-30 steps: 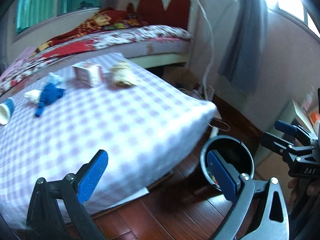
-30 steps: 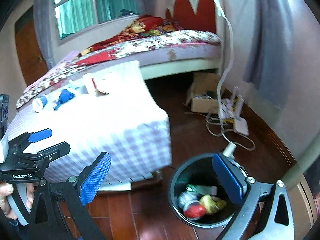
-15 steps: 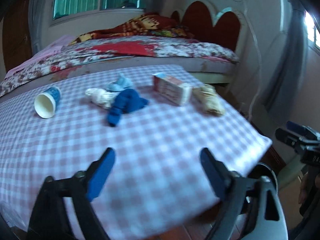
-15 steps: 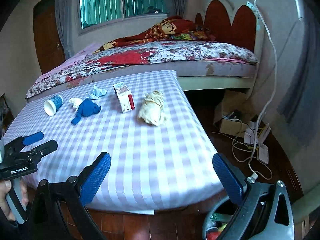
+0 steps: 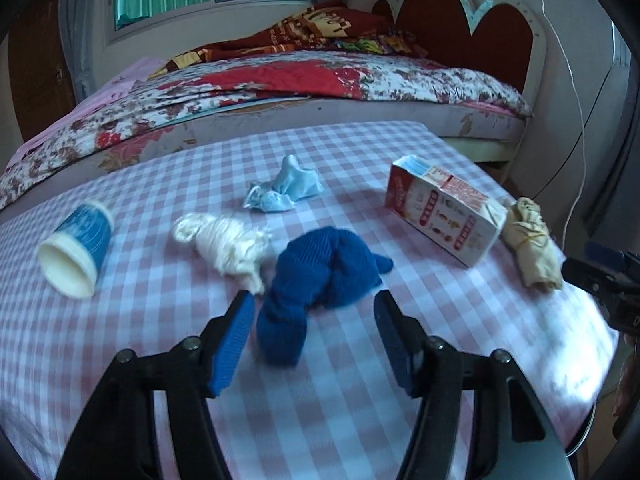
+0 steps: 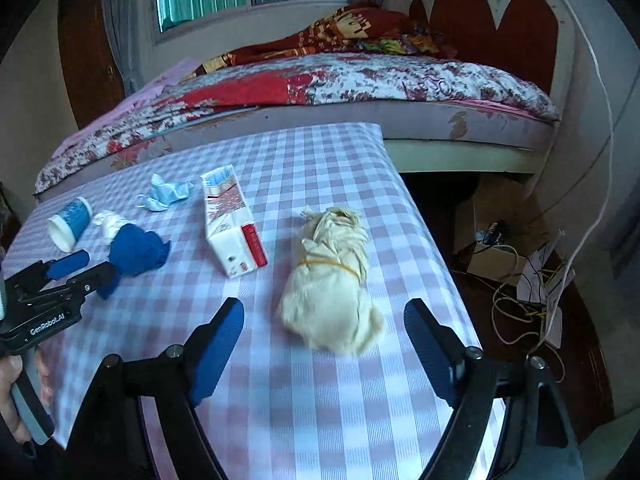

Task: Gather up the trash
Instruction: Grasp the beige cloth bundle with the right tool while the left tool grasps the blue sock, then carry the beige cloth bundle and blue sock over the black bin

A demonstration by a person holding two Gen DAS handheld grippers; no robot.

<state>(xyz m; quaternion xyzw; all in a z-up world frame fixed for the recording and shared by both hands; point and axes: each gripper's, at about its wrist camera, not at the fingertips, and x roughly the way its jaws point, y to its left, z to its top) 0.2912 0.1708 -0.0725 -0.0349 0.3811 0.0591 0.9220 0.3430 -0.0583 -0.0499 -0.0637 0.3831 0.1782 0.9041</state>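
Note:
Trash lies on a pink checked tablecloth [image 5: 160, 320]. My left gripper [image 5: 314, 312] is open, its jaws on either side of a knotted blue cloth [image 5: 320, 276]. A white cloth wad [image 5: 228, 246], a tipped blue paper cup [image 5: 78, 248], a crumpled light blue mask [image 5: 284, 190] and a red and white carton [image 5: 444, 216] lie around it. My right gripper [image 6: 326, 328] is open, just short of a cream bundle [image 6: 332, 284] tied with a rubber band. The carton [image 6: 232, 224], the blue cloth [image 6: 136, 250] and the cup [image 6: 70, 222] show to its left.
A bed with a floral quilt [image 5: 320, 80] and a red headboard [image 6: 496, 28] stands behind the table. Right of the table, a cardboard box [image 6: 500, 248] and tangled cables [image 6: 532, 304] lie on the dark wooden floor. The table's right edge [image 6: 436, 248] drops off beside the cream bundle.
Both grippers have swung up from the black bin on the floor and moved in over the table. The left now straddles the blue cloth, the right has closed in on the cream bundle.

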